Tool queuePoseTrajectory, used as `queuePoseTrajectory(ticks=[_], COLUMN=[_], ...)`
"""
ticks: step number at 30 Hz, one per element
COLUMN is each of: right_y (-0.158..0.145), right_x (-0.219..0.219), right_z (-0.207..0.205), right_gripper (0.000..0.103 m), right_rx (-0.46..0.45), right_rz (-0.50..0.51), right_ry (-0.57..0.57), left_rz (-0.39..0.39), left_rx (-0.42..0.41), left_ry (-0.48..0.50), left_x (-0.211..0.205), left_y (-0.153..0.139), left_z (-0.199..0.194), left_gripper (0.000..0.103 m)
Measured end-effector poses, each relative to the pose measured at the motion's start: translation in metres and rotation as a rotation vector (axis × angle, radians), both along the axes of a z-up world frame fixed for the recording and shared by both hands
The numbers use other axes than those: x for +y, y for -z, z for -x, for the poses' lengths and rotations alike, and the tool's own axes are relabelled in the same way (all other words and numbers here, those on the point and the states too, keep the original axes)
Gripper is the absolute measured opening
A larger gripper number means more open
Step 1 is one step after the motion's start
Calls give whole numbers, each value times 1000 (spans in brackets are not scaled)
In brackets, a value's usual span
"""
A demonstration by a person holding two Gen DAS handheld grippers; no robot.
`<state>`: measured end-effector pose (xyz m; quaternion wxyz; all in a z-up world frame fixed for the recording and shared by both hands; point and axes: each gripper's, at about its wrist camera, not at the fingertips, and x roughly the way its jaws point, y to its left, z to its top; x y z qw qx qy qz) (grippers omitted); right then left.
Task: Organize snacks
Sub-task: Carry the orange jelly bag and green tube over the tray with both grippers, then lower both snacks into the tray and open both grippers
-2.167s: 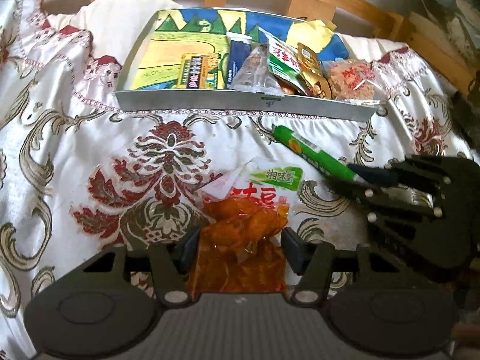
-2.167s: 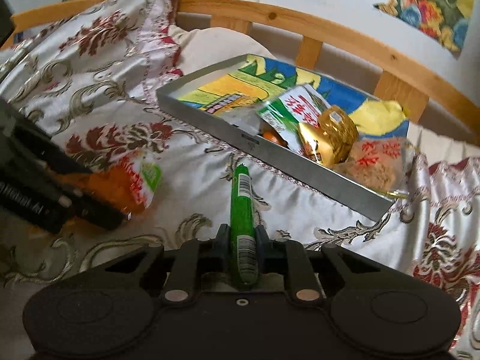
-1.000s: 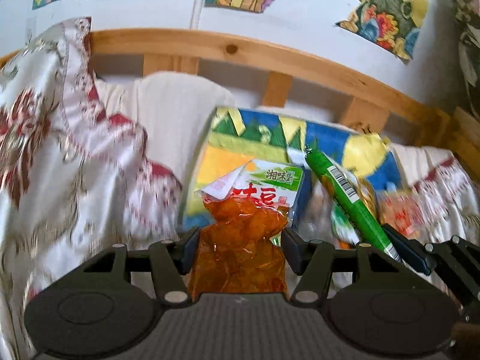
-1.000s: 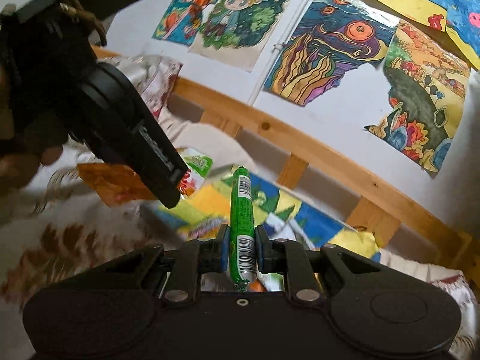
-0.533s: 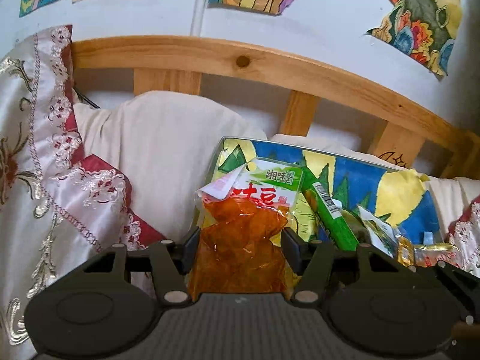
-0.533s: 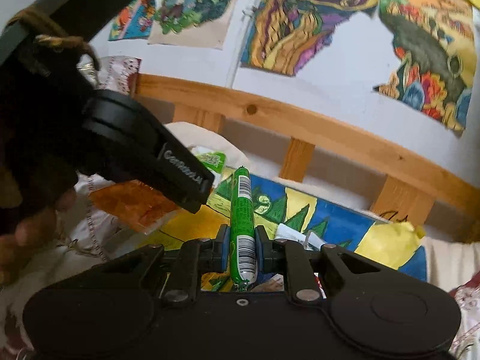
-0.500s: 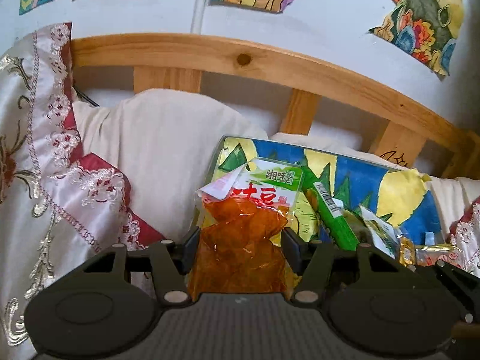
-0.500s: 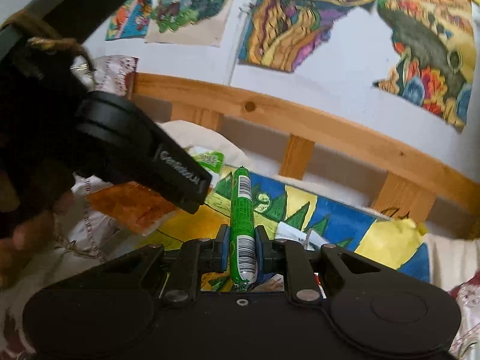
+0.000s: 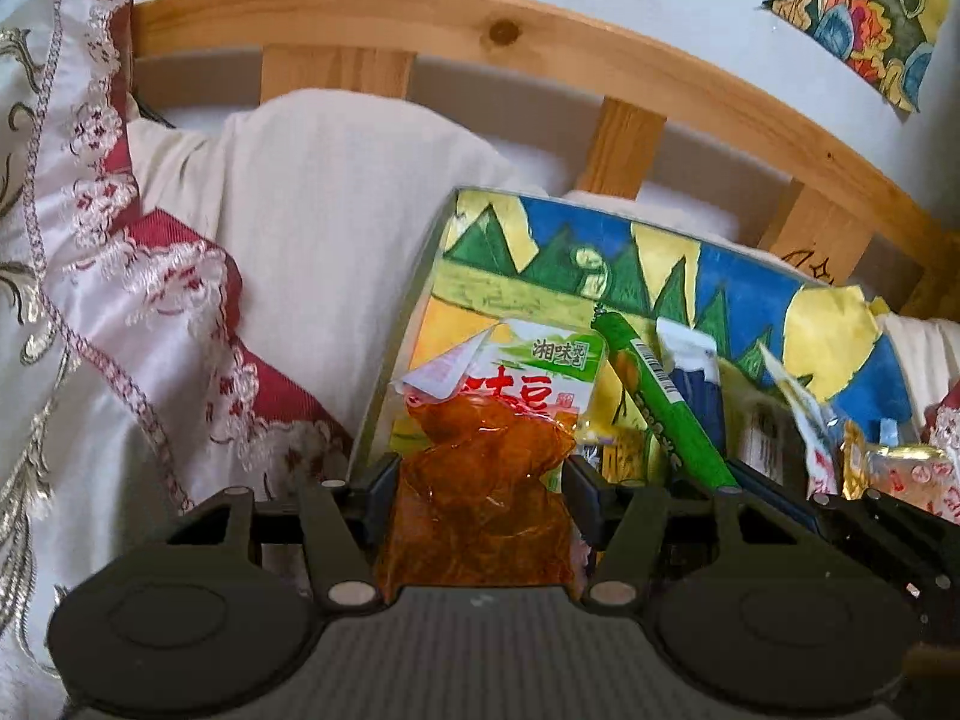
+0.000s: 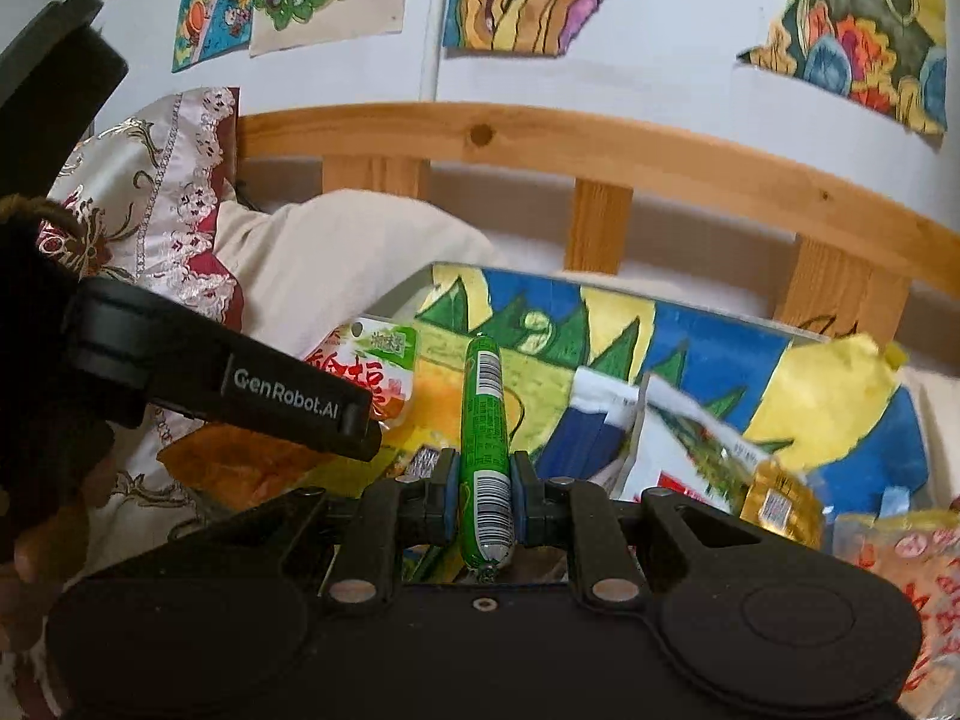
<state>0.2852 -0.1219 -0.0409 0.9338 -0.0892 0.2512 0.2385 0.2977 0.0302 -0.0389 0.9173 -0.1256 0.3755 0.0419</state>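
Covering the bed, a floral quilt meets a wooden headboard.

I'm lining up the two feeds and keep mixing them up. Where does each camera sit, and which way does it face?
Left wrist: on the left gripper, looking along its fingers over the orange snack pouch into the tray; the right gripper enters at lower right.
Right wrist: on the right gripper, looking along the green sausage stick into the tray; the left gripper and a hand show at left.
Shared: tray, pouch, stick, wooden headboard.
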Motion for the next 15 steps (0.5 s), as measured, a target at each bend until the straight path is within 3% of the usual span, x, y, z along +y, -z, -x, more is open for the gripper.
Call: queuePoseTrajectory(ticks=[15], right_y=[6], right_x=[0], right_z=[-1], right_gripper=[19], right_rx=[36], right_rz=[-26], right_ry=[5], left_rz=[35], left_rx=[37], left_ry=[-35], left_x=[2], left_y=[15], left_z=[-5], left_gripper=[63])
